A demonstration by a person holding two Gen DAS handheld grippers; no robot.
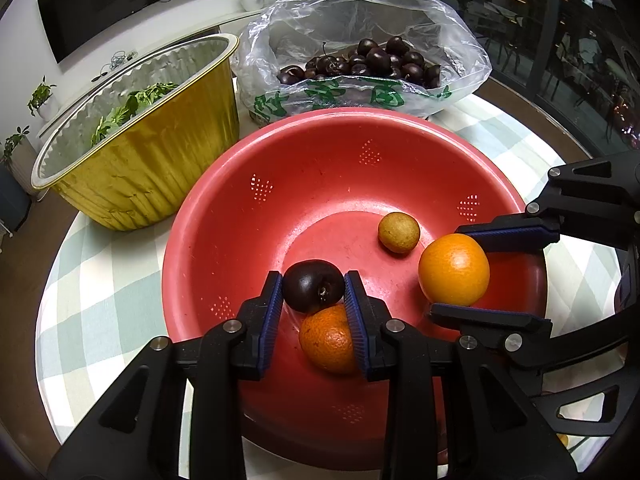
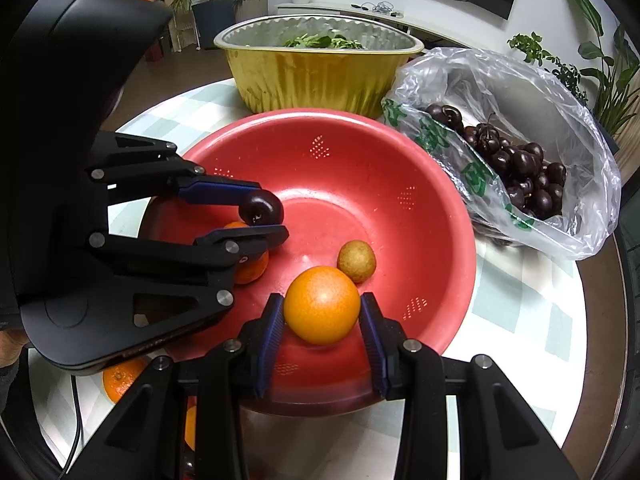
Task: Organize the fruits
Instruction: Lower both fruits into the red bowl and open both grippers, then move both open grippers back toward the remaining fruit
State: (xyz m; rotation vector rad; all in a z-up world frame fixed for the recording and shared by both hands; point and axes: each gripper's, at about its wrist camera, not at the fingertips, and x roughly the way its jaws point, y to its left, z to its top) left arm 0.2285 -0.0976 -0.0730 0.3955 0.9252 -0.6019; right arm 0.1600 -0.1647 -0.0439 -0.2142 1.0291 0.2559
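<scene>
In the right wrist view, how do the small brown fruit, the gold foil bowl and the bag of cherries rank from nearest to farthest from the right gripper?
From the right gripper:
1. Small brown fruit, in the red basin, just past the held orange.
2. Bag of cherries, to the right, beside the basin.
3. Gold foil bowl, behind the basin, at the far side.

Far half of red bowl (image 1: 320, 152) open; near half crowded.
Small brown fruit (image 1: 399, 234) sits mid-right; an orange (image 1: 326, 340) low centre. Gold foil tub (image 1: 140, 168) blocks upper left, cherry bag (image 1: 360, 64) blocks top, both just beside the rim. Checked tablecloth (image 1: 100, 300) free at left.
</scene>
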